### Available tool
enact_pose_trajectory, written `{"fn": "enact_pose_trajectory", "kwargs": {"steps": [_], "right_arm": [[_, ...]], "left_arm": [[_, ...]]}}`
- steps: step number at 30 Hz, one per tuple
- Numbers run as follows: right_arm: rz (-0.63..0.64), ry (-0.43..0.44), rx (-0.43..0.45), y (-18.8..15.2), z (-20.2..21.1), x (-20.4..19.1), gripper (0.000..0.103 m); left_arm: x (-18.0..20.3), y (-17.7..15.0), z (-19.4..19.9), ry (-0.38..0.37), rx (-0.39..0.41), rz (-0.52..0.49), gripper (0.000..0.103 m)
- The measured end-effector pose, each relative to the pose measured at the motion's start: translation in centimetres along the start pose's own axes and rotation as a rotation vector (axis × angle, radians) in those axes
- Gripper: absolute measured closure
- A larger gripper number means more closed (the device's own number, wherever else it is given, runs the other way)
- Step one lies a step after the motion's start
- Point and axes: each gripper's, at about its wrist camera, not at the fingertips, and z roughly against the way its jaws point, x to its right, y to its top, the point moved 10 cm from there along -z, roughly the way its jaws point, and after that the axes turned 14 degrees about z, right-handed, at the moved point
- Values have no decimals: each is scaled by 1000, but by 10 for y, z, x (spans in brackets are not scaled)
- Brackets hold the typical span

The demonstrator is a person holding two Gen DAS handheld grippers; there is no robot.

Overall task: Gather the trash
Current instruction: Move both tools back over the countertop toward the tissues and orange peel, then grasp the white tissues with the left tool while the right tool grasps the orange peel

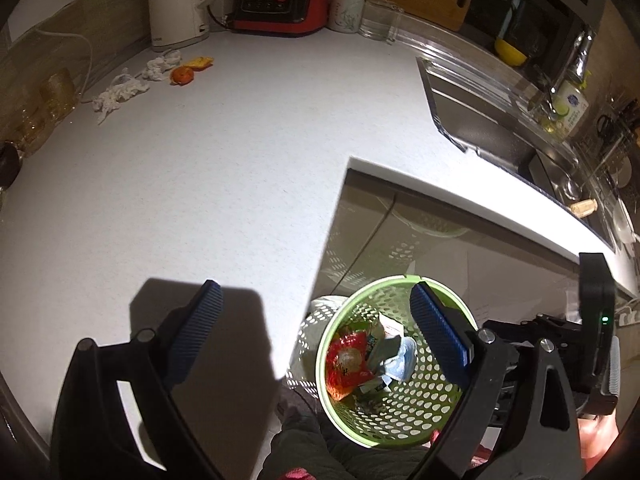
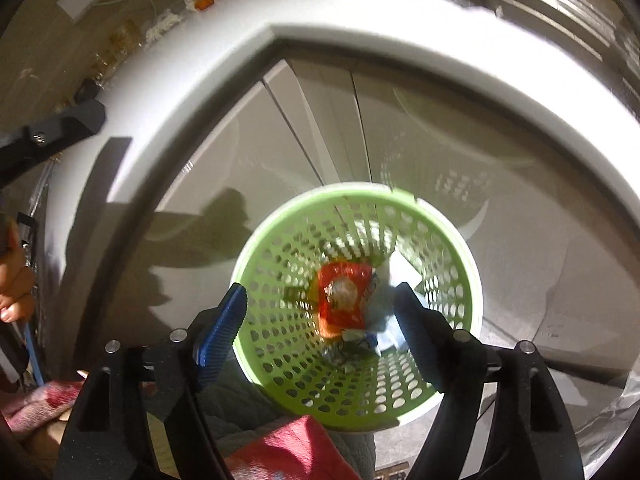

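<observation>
Hovering above the green perforated trash basket (image 2: 356,304), my right gripper (image 2: 320,324) has its blue-padded jaws spread wide with nothing between them; below lie a red wrapper (image 2: 342,298) and pale blue-and-white packets (image 2: 384,312) at the basket's bottom. The basket (image 1: 400,392) stands on the floor against the cabinet fronts (image 2: 312,128), tucked into the inner corner of the white countertop (image 1: 200,168). My left gripper (image 1: 316,320) is likewise wide open and holds nothing, one pad over the counter edge, the other over the basket's rim. Trash not yet collected sits at the counter's far side near the white kettle (image 1: 176,4): crumpled tissues (image 1: 120,94), a second tissue wad (image 1: 162,65) and orange peel (image 1: 182,75). A steel sink (image 1: 492,120) lies to the right.
</observation>
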Motion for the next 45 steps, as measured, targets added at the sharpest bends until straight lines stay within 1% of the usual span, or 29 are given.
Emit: {"fn": "enact_pose_trajectory", "kwargs": {"steps": [1, 3, 8, 10, 12, 14, 17, 20, 24, 26, 29, 36, 41, 45], "right_arm": [[10, -7, 14, 8, 5, -1, 19], [34, -24, 41, 24, 14, -5, 16], [100, -33, 100, 75, 27, -19, 12], [127, -39, 127, 100, 30, -26, 9], [145, -37, 152, 126, 34, -32, 7], [157, -25, 177, 156, 35, -38, 6], [187, -12, 211, 199, 32, -51, 6], [216, -5, 233, 241, 23, -66, 5], [227, 28, 248, 295, -1, -80, 5], [240, 39, 246, 314, -14, -86, 5], [271, 47, 235, 339, -37, -92, 5], [292, 66, 211, 387, -86, -95, 5], [285, 69, 200, 406, -110, -93, 5], [265, 77, 203, 416, -120, -90, 6]], "left_arm": [[-5, 6, 1, 5, 6, 8, 12], [-18, 18, 2, 14, 18, 28, 12], [-57, 64, 9, 44, 66, 90, 12], [-74, 88, 13, 65, 101, 110, 12], [-89, 109, 16, 78, 125, 128, 8], [-106, 132, 17, 81, 151, 156, 8], [-129, 163, 15, 84, 179, 192, 8], [-148, 191, 5, 107, 197, 196, 8], [-170, 220, -13, 113, 207, 213, 8], [-180, 233, -25, 112, 208, 221, 8], [-191, 246, -44, 96, 193, 232, 8], [-216, 267, -97, 104, 147, 256, 8], [-228, 283, -124, 114, 136, 274, 8], [-237, 286, -137, 127, 127, 305, 8]]}}
